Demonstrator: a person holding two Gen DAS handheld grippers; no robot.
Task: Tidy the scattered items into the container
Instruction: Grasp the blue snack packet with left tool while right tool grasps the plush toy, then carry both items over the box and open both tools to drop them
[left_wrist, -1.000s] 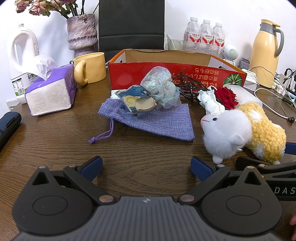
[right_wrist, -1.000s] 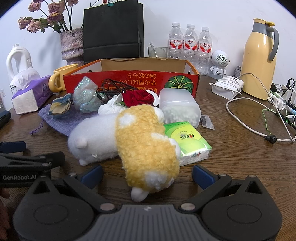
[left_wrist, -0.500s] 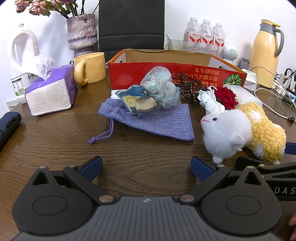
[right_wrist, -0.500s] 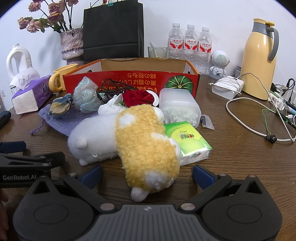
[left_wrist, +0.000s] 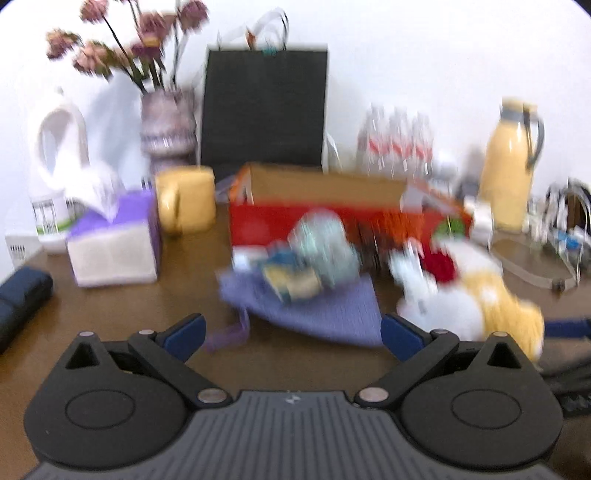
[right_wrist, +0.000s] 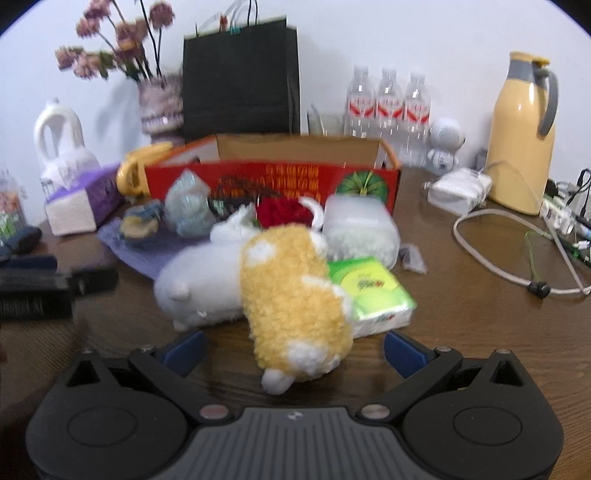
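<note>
Blurred view, left gripper (left_wrist: 291, 334) spread wide (empty), purple pouch (left_wrist: 317, 314), red box (left_wrist: 332, 214)

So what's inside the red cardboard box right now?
Only the bare brown inner walls of the red cardboard box show. Its front wall hides the floor, so I cannot tell whether anything lies inside.

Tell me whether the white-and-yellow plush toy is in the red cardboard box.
Out: the plush toy lies on the table before the box.

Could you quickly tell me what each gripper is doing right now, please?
Left gripper: open, holding nothing, above the table short of the purple pouch.
Right gripper: open, empty, its fingers either side of the plush toy.
</note>
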